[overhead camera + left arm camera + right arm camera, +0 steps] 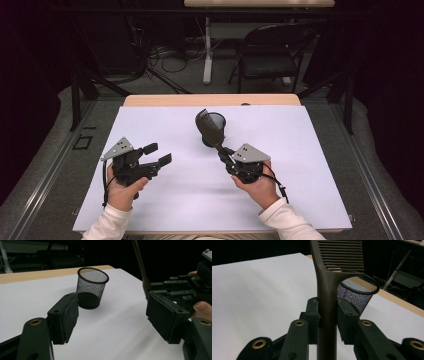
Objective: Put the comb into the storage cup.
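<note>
Dark slotted plastic spatula [329,277], light and stiff, sits clamped by its handle in the right gripper [327,315], left gripper [110,315] empty, jaws apart

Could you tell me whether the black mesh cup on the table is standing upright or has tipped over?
Upright. The mesh cup rests on its solid base on the white table cover, its round rim facing up.

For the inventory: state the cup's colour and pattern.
Black wire mesh cup, clearest in the left gripper view.

A dark room with grey floor, a black folding chair [272,50], tangled cables [165,57] and a white table leg [207,50].
</note>
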`<state>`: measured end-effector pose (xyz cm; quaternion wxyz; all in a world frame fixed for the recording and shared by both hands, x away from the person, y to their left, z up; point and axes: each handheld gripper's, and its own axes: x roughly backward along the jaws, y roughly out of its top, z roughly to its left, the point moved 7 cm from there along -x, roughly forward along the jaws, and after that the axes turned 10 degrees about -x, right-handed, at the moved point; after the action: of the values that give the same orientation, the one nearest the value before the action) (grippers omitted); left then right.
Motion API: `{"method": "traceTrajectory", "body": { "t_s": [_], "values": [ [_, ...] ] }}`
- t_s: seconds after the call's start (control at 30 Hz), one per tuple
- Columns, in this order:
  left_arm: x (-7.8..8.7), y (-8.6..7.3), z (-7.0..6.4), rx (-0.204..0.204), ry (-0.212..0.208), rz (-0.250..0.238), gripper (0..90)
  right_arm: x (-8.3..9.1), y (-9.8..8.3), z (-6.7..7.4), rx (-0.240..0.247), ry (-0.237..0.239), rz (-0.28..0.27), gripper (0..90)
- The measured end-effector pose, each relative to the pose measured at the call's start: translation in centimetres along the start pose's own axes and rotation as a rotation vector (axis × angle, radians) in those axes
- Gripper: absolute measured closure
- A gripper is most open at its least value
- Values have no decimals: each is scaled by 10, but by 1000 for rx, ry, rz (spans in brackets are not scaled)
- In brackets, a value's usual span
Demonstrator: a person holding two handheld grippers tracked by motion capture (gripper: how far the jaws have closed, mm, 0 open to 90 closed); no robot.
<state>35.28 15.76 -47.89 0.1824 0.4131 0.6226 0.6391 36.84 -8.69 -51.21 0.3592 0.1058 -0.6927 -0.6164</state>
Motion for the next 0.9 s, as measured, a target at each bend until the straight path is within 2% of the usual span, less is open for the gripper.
{"method": "traceTrajectory", "body": {
  "t_s": [0.13, 0.23, 0.43, 0.57, 0.7, 0.9],
  "values": [
    [-3, 7, -4, 18, -13, 5, 292, 1, 0, 0, -1, -1, -4, 727],
    [-6, 14, -8, 51, -44, 0, 319, 0, 0, 1, 0, -1, -4, 727],
    [-14, 24, -14, 70, -83, 6, 334, 1, 0, 2, 4, 2, -7, 727],
    [-18, 28, -13, 76, -84, 2, 338, 2, 1, 1, 1, 2, -12, 727],
    [-21, 31, -13, 91, -92, 16, 393, 2, 1, 2, 3, 4, -17, 727],
    [-22, 39, -13, 88, -78, 26, 419, 2, 1, 3, 5, 7, -18, 727]
  ]
}}
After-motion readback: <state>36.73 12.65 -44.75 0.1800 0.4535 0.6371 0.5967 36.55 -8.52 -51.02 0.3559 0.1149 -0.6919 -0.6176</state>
